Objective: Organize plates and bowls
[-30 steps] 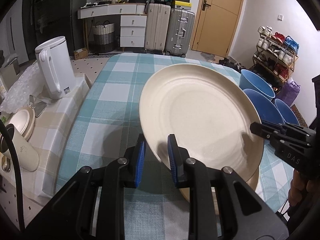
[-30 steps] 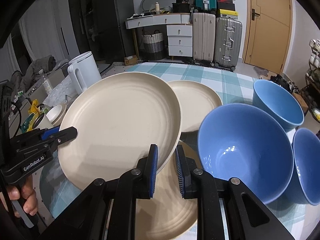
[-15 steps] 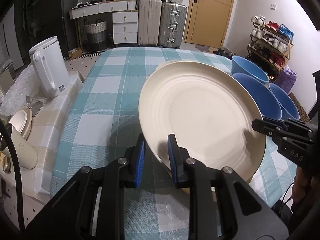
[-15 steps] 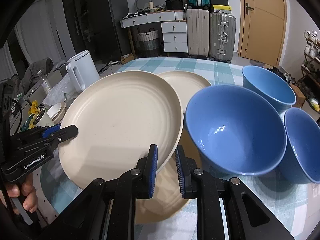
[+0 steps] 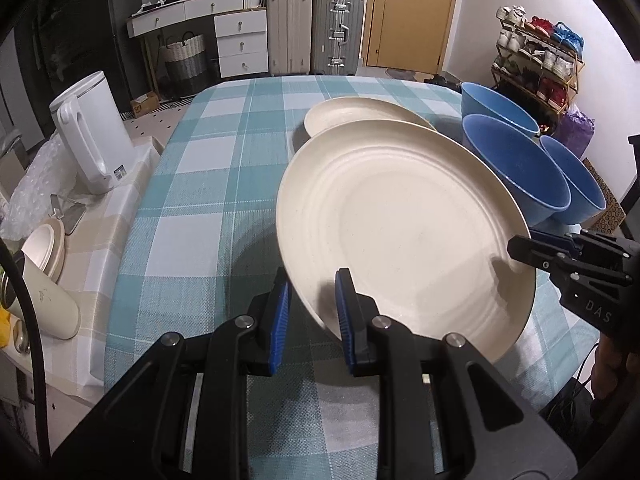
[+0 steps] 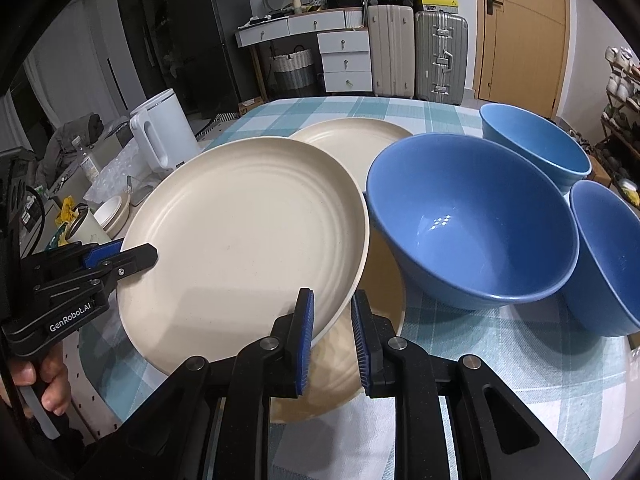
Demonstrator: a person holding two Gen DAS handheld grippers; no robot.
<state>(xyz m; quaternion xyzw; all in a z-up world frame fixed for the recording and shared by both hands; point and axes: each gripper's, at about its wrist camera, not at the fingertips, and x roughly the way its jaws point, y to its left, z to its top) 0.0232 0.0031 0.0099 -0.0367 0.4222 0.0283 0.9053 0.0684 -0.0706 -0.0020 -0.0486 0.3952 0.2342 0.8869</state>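
Note:
A large cream plate (image 5: 400, 224) (image 6: 248, 232) hangs tilted above the checked table. My left gripper (image 5: 312, 300) is shut on its near-left rim, and my right gripper (image 6: 332, 320) is shut on its right rim. Each gripper shows in the other's view: the right gripper (image 5: 520, 246) and the left gripper (image 6: 144, 254). Under the held plate lies a second cream plate (image 6: 360, 368), partly hidden. A third cream plate (image 5: 360, 114) (image 6: 352, 140) rests farther back. Three blue bowls stand to the right: the nearest bowl (image 6: 468, 216), the far bowl (image 6: 532, 140) and the right bowl (image 6: 608, 256).
A white kettle (image 5: 92, 132) stands on a side surface left of the table (image 5: 224, 168), with cups and small dishes (image 5: 44, 240) near it. Suitcases (image 5: 312, 28), drawers and a shoe rack (image 5: 536, 56) line the room behind. A hand (image 6: 44, 384) holds the left gripper.
Both grippers have carried the held plate lower and forward, so it now lies flatter over the plate beneath. The third plate behind has come into the left wrist view.

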